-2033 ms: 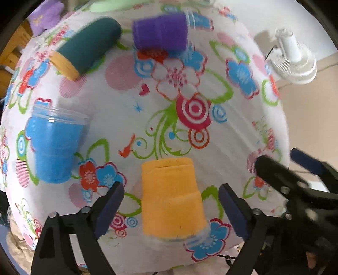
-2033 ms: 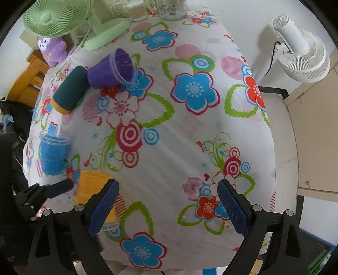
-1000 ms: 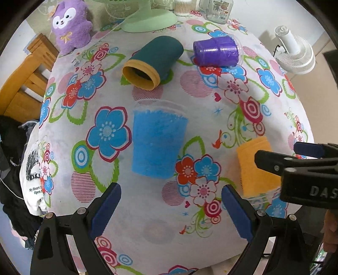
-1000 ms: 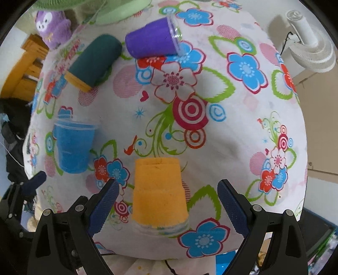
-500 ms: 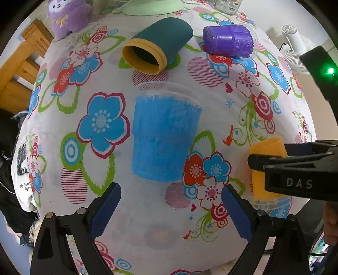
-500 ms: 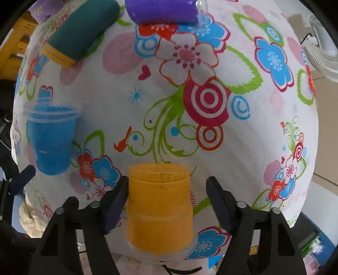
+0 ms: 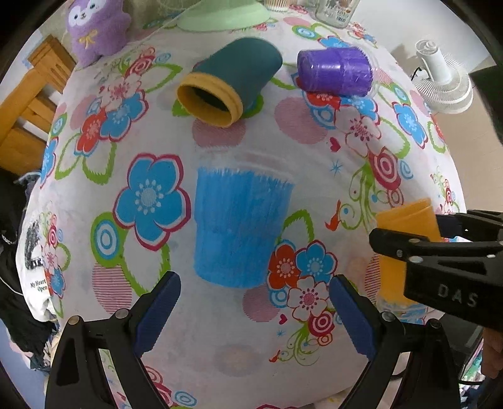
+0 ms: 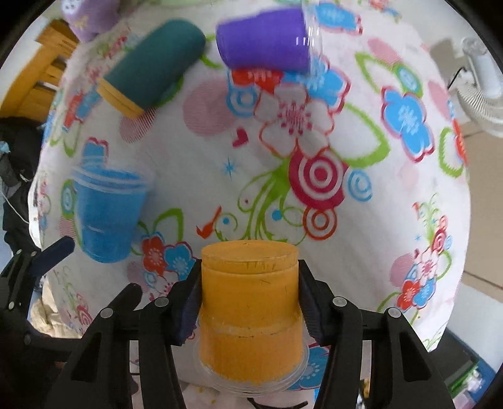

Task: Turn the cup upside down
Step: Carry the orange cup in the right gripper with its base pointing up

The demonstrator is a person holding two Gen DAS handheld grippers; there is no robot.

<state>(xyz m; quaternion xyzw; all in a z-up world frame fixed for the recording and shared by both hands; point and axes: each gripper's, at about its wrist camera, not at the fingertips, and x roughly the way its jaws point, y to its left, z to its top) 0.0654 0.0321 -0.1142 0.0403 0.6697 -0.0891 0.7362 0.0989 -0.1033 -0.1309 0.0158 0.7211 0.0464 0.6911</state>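
An orange cup [image 8: 250,311] stands upside down, rim on the flowered tablecloth, near the table's front edge. My right gripper [image 8: 250,302] is shut on its sides; it also shows in the left wrist view [image 7: 405,232], where the cup [image 7: 408,217] is partly hidden behind it. A blue cup [image 7: 240,226] stands upright, mouth up, just ahead of my left gripper [image 7: 254,311], which is open and empty. The blue cup also shows in the right wrist view [image 8: 105,210].
A dark green cup with a yellow rim [image 7: 231,81] and a purple cup [image 7: 334,75] lie on their sides farther back. A purple plush toy [image 7: 97,28] and a green fan base [image 7: 220,15] stand at the far edge. A white fan [image 7: 440,85] stands off the table at right.
My right gripper has moved forward around the orange cup and closed on it. My left gripper has come slightly closer to the blue cup and stays open.
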